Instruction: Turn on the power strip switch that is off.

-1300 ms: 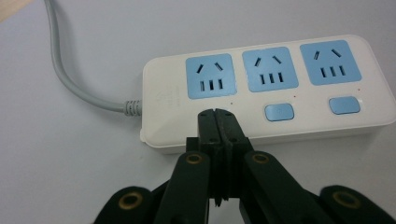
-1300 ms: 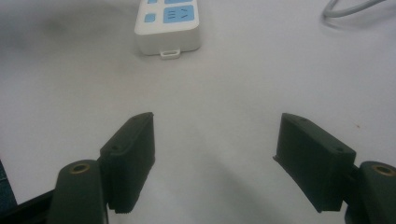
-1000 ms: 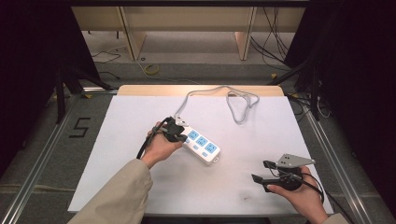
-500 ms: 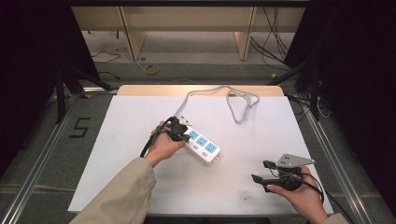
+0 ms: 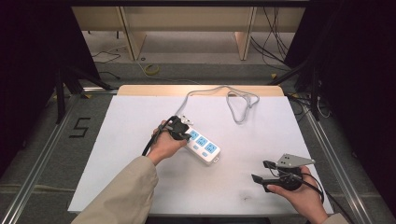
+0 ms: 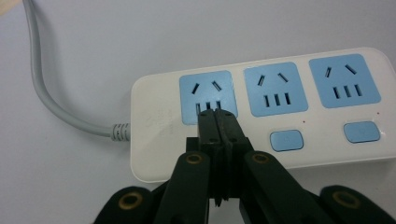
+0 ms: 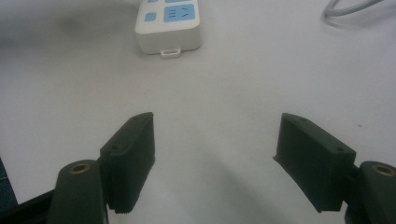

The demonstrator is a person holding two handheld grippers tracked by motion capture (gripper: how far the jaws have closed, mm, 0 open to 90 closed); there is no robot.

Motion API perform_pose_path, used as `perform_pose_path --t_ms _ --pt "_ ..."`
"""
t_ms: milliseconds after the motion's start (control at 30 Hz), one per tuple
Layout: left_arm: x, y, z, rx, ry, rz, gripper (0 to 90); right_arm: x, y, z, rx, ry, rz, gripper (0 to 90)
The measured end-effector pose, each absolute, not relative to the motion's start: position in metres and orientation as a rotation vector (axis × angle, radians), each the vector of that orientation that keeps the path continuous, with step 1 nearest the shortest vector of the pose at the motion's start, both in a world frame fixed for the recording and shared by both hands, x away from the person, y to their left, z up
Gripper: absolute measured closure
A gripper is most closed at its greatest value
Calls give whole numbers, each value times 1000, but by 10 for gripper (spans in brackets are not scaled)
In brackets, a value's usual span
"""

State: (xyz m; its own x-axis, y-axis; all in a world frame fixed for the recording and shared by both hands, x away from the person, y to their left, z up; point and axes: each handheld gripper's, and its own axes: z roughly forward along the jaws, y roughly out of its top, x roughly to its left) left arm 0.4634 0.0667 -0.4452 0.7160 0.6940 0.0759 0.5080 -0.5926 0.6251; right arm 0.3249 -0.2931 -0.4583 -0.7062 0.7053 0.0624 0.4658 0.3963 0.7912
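Observation:
A white power strip (image 5: 201,145) with three blue sockets and blue switches lies in the middle of the white table. Its grey cable (image 5: 236,101) runs to the far edge in loops. My left gripper (image 5: 181,131) is shut, with nothing between its jaws. In the left gripper view the closed tips (image 6: 216,115) rest over the lower slots of the first blue socket (image 6: 207,96), at the cable end of the power strip (image 6: 261,109). My right gripper (image 5: 261,172) stands open near the table's front right, with nothing between its jaws (image 7: 215,154). The strip's far end (image 7: 168,23) lies ahead of it.
The white table (image 5: 130,116) has bare surface left and front of the strip. Dark curtains and metal rails flank it. Wooden furniture legs and loose cables lie on the floor beyond the far edge.
The left hand has shifted slightly over the strip's cable end. The right hand and gripper have kept still.

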Motion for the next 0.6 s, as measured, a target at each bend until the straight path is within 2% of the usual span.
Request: perform_pose_path --t_ms 600 --pt "464 62 -446 2404 865 459 898 325 -293 -458 1026 2375 1209 285"
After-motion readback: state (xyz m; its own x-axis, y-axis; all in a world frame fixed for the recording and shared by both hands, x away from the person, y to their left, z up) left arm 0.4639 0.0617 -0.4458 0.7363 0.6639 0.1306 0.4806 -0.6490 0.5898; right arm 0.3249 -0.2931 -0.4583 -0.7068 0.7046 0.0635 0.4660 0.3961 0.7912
